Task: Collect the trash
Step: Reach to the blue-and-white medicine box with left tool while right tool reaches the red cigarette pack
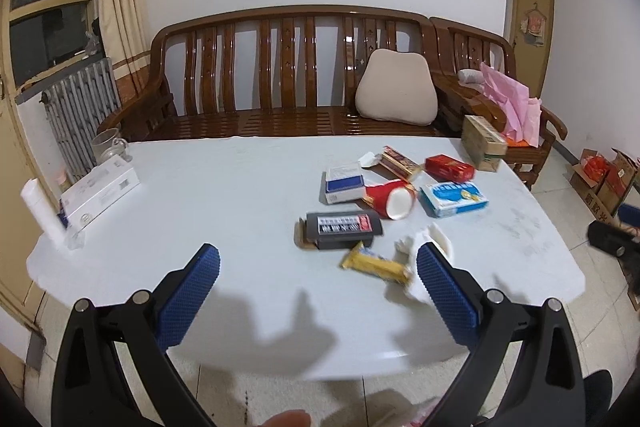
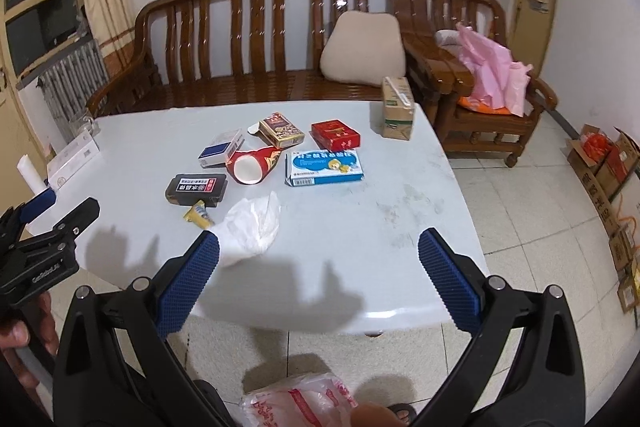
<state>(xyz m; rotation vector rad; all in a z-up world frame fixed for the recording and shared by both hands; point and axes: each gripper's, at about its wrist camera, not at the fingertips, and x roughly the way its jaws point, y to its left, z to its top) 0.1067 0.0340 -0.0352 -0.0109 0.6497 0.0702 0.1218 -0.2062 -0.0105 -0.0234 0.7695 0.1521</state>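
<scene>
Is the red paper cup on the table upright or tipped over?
Tipped over: the red paper cup lies on its side, white inside showing.

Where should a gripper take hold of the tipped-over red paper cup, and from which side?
Judging by its pose, grip the red paper cup across its side wall near the open rim, descending from above. It lies on its side, mouth toward the near table edge, boxes close behind it.

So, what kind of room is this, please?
Probably a home living room: a wooden bench sofa with a cushion stands behind a white table, and a radiator sits under the window.
</scene>
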